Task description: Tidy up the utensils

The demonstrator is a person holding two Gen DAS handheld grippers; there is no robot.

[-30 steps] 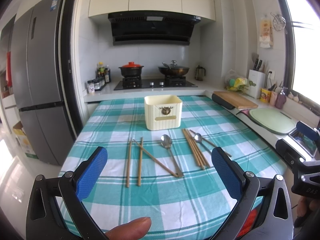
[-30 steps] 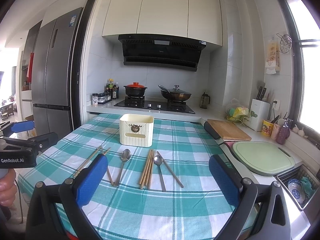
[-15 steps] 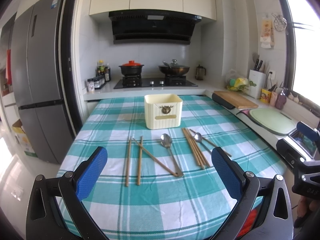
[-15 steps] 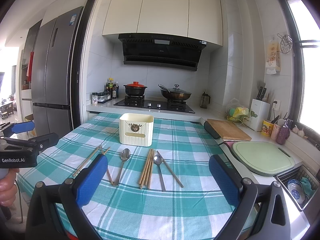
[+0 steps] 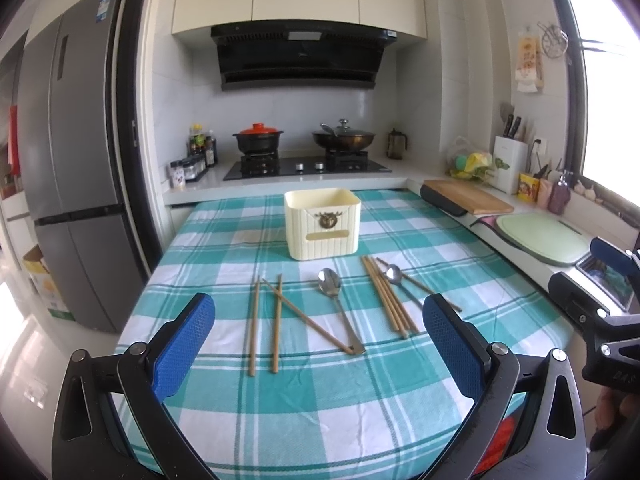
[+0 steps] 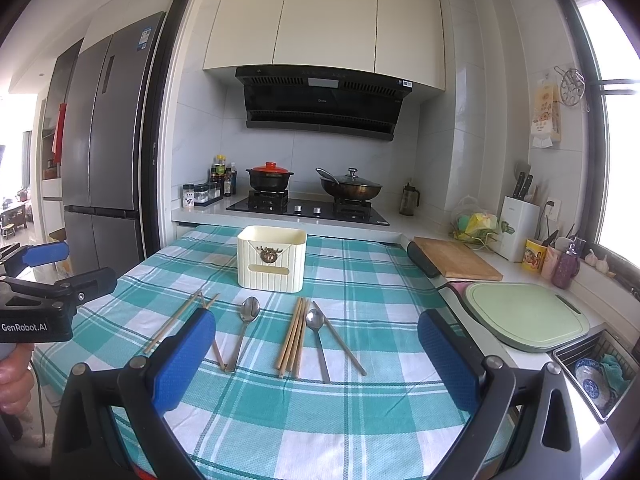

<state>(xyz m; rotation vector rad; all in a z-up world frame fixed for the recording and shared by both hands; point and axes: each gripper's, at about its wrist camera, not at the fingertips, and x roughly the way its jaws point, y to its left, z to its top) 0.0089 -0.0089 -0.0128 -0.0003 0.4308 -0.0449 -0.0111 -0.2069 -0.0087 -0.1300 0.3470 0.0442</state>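
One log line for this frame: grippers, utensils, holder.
left gripper: open, empty | right gripper: open, empty | spoons, chopsticks: loose on tablecloth | cream utensil holder: upright, behind them

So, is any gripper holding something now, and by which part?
Nothing is held. The left gripper and the right gripper are both open and empty; spoons and chopsticks lie on the table.
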